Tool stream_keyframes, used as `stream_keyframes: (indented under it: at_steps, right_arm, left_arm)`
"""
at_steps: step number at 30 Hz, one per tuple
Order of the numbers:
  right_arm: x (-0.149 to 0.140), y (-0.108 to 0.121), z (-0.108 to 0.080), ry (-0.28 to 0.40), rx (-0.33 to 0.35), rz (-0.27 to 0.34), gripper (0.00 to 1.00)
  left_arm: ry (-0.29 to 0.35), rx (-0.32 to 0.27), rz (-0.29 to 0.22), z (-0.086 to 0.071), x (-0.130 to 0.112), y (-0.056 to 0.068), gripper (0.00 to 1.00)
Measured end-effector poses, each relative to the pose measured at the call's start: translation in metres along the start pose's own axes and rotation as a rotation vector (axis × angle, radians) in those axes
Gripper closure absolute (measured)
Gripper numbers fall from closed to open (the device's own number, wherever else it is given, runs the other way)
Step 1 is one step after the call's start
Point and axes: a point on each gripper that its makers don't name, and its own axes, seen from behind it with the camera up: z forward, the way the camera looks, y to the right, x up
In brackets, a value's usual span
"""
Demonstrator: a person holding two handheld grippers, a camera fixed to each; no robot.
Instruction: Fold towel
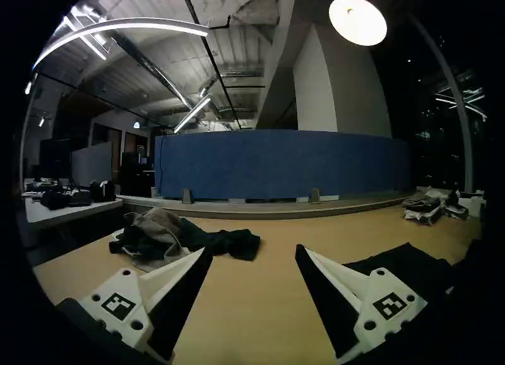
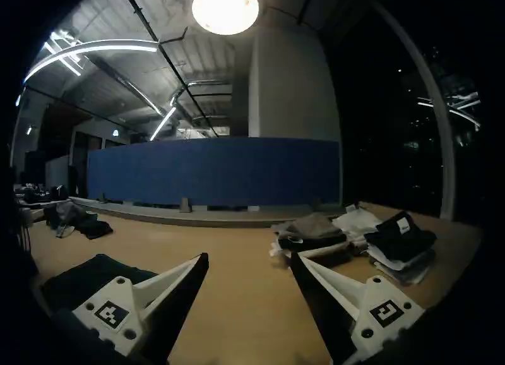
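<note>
- The wooden table (image 1: 265,302) stretches away from both grippers to the blue partition (image 1: 278,163), which stands along its far edge. The table's near edge is cut off in both views.
- The dark towel (image 1: 404,261) lies flat on the table, on the near side of the blue partition and well apart from it.
  - In the left gripper view its near part is hidden behind the right-hand finger, and its right side is lost in shadow.
  - In the right gripper view it lies low on the left (image 2: 88,278), partly behind the left-hand finger.
  - One corner seems to point toward the partition. With the outline this dark and cropped, its long axis cannot be told.
- A crumpled heap (image 1: 170,235) of grey and dark cloth sits closer to the partition than the towel does, off toward the partition's left end.
- The folded stacks (image 2: 353,235) rest near the partition's right end. How many pieces they hold is hard to make out.
- The left gripper (image 1: 252,250) has its fingers spread wide, with bare wood between them and nothing held.
- The right gripper (image 2: 248,257) is likewise wide apart and holds nothing.
</note>
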Motion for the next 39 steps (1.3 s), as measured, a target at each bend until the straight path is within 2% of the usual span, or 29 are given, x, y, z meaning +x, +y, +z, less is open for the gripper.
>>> stream_keyframes:
  at_steps: [32, 39]
  right_arm:
    - [0.0009, 0.0004, 0.0, 0.0, 0.0, -0.001, 0.0]
    - [0.0021, 0.0014, -0.0001, 0.001, -0.003, -0.002, 0.0]
  left_arm:
    - [0.0, 0.0, 0.0, -0.001, -0.0001, 0.0001, 0.03]
    - [0.001, 0.013, 0.001, 0.0002, -0.0017, -0.0035, 0.02]
